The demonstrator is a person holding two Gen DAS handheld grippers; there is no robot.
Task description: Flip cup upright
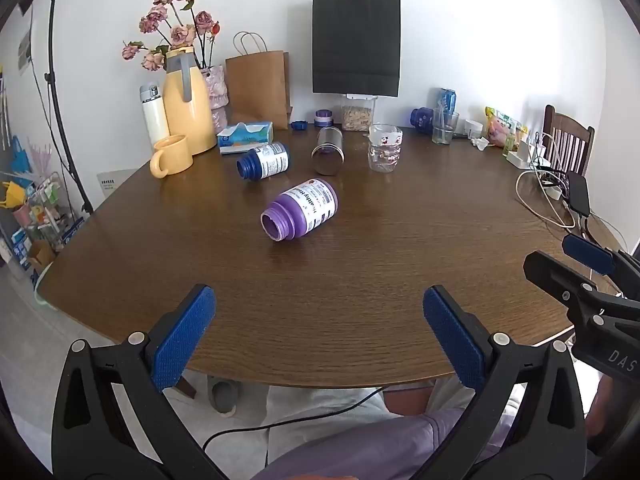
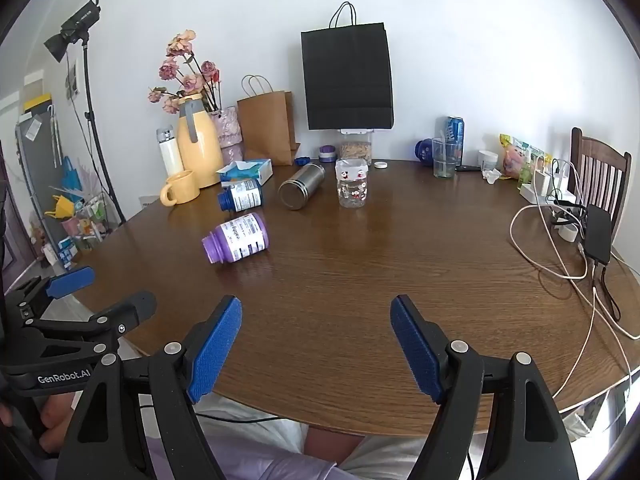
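A steel cup [image 1: 328, 151] lies on its side far across the brown table [image 1: 360, 280], closed base toward me; it also shows in the right wrist view [image 2: 302, 191]. A clear glass cup with cartoon prints [image 1: 384, 147] stands beside it, also in the right wrist view [image 2: 352, 184]. My left gripper [image 1: 318, 328] is open and empty over the table's near edge. My right gripper [image 2: 316, 344] is open and empty, to the right of the left one. Both are far from the cups.
A purple bottle [image 1: 302, 210] and a blue bottle [image 1: 264, 161] lie on their sides mid-table. A yellow mug [image 1: 172, 156], yellow jug [image 1: 188, 100], tissue box [image 1: 245, 136], paper bags and a jar line the back. Cables and a power bank [image 2: 598, 234] lie at right.
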